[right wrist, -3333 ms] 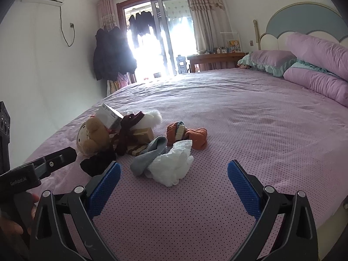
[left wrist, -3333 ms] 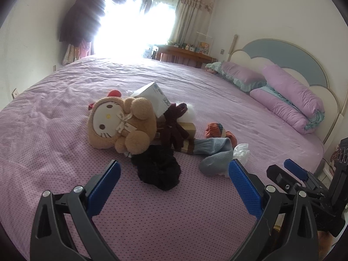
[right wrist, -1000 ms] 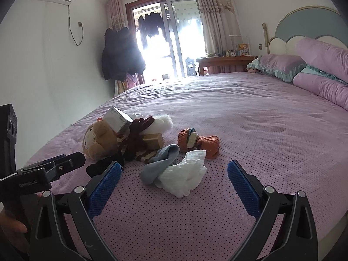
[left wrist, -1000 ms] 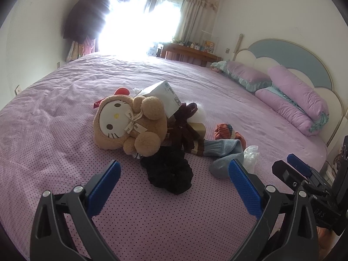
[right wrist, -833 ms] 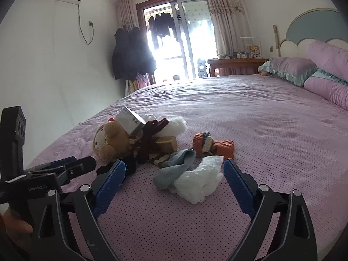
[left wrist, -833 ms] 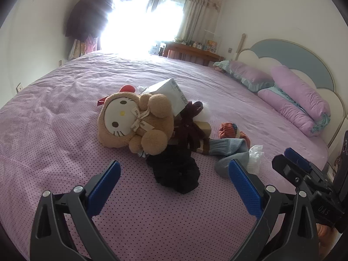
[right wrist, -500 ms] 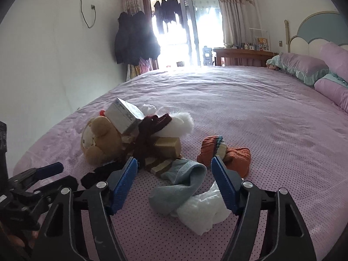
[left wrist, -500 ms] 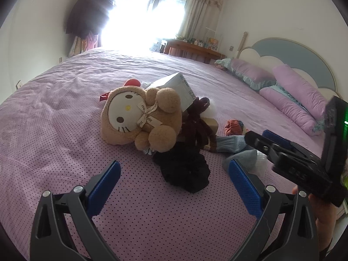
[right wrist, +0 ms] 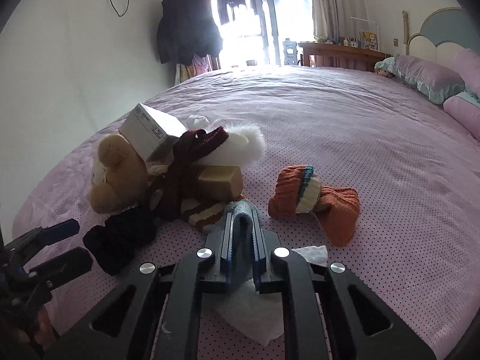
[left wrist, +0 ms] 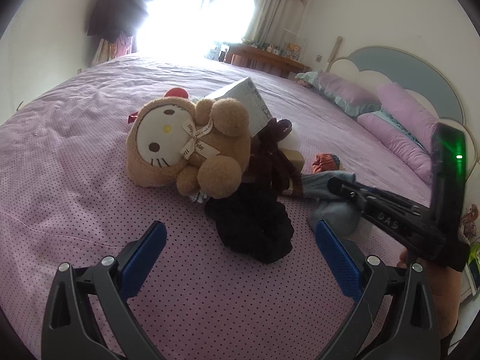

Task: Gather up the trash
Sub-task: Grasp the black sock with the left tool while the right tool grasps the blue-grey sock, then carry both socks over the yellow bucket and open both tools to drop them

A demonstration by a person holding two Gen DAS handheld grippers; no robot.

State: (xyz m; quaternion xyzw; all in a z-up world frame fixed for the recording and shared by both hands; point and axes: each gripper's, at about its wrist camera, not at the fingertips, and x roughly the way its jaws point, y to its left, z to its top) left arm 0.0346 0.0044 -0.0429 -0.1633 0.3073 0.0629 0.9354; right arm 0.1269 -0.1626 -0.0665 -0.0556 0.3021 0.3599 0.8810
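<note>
From the left wrist view, the left gripper (left wrist: 237, 240) hovered over the pink dotted bedspread (left wrist: 75, 180) with its blue fingers (left wrist: 144, 249) spread wide and nothing between them. Just ahead of it lay a black fabric bundle (left wrist: 255, 225). Beyond that sat a brown plush toy (left wrist: 186, 147) with a white face, and a white cardboard box (left wrist: 243, 105) leaned tilted against the toy's back. Whether the box held anything could not be told, since its flaps looked shut. A dark maroon knitted piece (left wrist: 273, 156) draped over a small tan box (left wrist: 295, 157), also closed. To the right, the right gripper (left wrist: 333, 184) reached in over a blue-grey sock (left wrist: 336, 216).

From the right wrist view, the right gripper (right wrist: 242, 219) was clamped tight on the blue-grey sock (right wrist: 241, 234), a fold of it pinched between the two pads. A crumpled white tissue (right wrist: 252, 315), the trash in the heap, lay on the bedspread (right wrist: 360, 150) under and just beside the gripper, not in its grip. An orange knitted sock (right wrist: 339, 210) lay to the right, apart from the pile. The white cardboard box (right wrist: 150, 132) rested atop the plush toy (right wrist: 117, 180), the tan box (right wrist: 220, 181) beneath a white furry item (right wrist: 240, 147). The left gripper (right wrist: 60, 243) showed at the lower left.
</note>
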